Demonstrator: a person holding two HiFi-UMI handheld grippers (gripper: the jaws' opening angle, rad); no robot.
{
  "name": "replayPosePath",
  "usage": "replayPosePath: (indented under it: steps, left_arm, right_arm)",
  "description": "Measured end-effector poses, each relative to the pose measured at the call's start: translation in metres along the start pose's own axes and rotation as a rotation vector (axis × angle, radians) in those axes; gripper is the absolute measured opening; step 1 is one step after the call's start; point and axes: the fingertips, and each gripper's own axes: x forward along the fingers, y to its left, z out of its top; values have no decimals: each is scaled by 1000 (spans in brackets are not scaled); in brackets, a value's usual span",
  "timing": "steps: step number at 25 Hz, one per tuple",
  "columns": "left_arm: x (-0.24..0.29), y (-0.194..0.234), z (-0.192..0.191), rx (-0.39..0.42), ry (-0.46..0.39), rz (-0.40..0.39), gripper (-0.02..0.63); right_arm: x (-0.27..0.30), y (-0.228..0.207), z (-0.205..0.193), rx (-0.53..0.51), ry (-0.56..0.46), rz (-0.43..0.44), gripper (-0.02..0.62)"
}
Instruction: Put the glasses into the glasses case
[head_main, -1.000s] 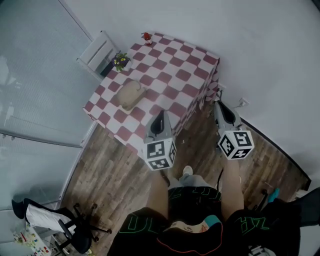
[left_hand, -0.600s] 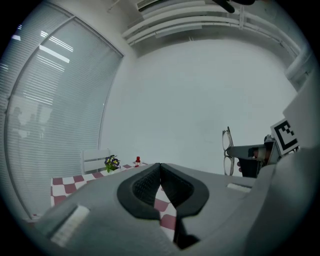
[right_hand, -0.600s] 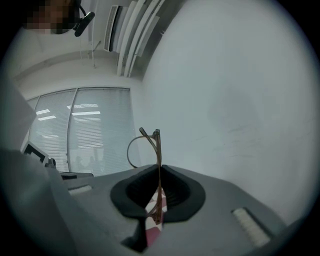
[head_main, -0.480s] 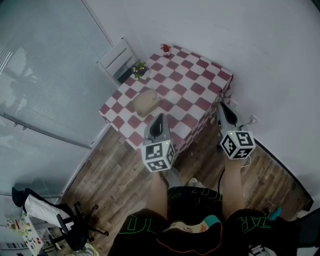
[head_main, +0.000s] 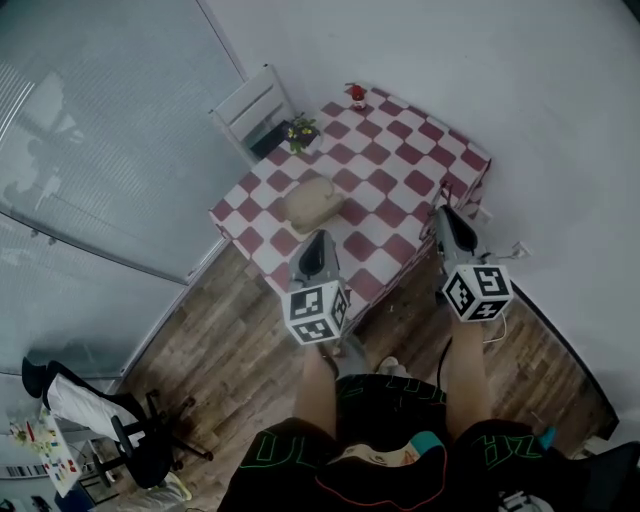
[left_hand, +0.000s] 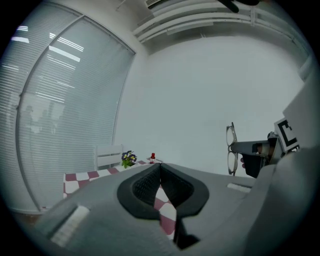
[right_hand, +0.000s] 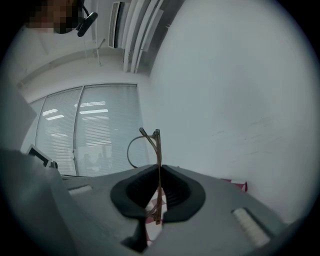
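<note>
Squeeze softly: your right tool (right_hand: 159, 192) pinches the light, breakable glasses (right_hand: 158, 155) by the frame; your left tool (left_hand: 160, 180) is closed.

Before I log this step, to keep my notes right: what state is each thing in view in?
right gripper: shut on the glasses
glasses: gripped on edge, one lens above the other
left gripper: shut, empty
glasses case: lying on the table, looks closed, too small to be sure
flower pot: upright at the table's edge
</note>
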Motion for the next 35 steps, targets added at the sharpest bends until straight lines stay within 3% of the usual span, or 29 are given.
replayPosePath:
  steps: [4, 9, 14, 19, 25, 31, 35]
  left_arm:
    - [5, 28, -10, 11, 31, 46, 11]
    - [14, 41, -28, -8, 72, 49, 11]
    - [27, 48, -44, 25, 113, 31, 9]
    - [38, 73, -58, -19, 140, 56, 9]
    - [47, 97, -70, -6, 171, 74, 11]
    - [54, 132, -79, -44, 191, 119, 9]
    - [59, 149, -82, -55, 196, 136, 11]
  right_arm:
    - [22, 10, -11, -5, 31, 16, 20]
    - [48, 26, -25, -29, 76, 45, 20]
    - [75, 41, -48, -53, 135, 63, 20]
    - [102, 53, -64, -106, 190, 78, 20]
    - [133, 70, -81, -130, 235, 99, 18]
    - [158, 92, -92, -312, 277, 125, 20]
    - [175, 113, -102, -364, 300, 171, 20]
